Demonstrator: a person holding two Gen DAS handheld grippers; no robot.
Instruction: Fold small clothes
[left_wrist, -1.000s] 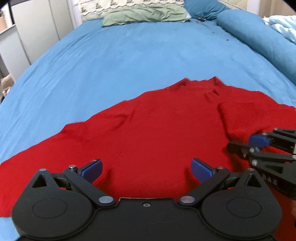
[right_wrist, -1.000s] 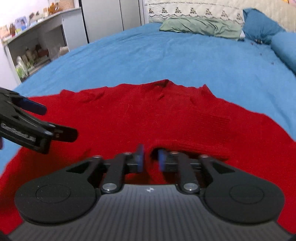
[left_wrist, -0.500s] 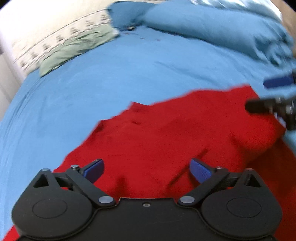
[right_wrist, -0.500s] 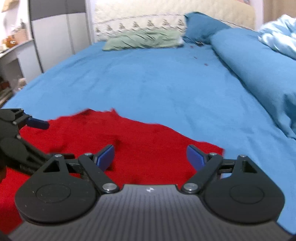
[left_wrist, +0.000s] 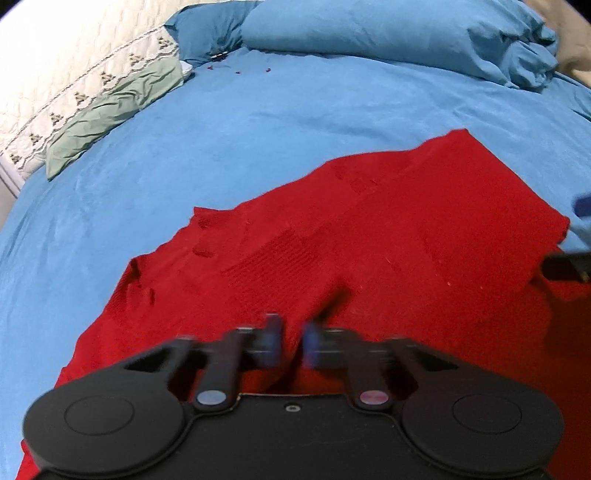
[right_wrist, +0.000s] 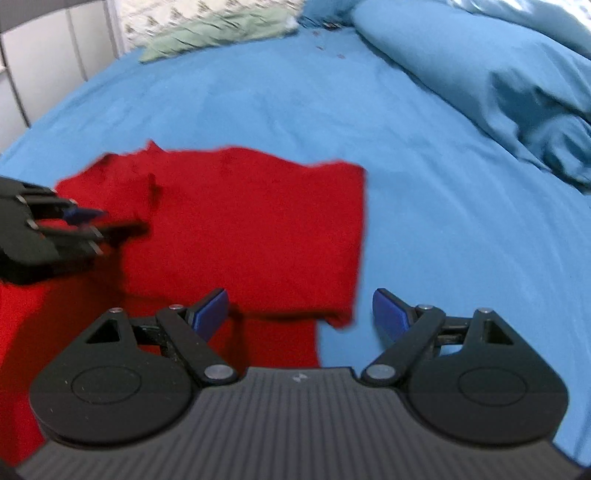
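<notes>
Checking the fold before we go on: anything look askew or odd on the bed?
Nothing damaged. The red sweater lies only part folded on the blue sheet: its right side is turned over, with the lower corner lifted. Small dark specks dot the sheet near the pillows.

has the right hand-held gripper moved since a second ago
Yes. The right hand-held gripper has shifted sideways: earlier it sat over the middle of the red sweater, now over its right edge, the blue bedsheet beside it.

Red knit garment (left_wrist: 369, 236), partly folded, flat on blue bedsheet (left_wrist: 258, 122)
</notes>
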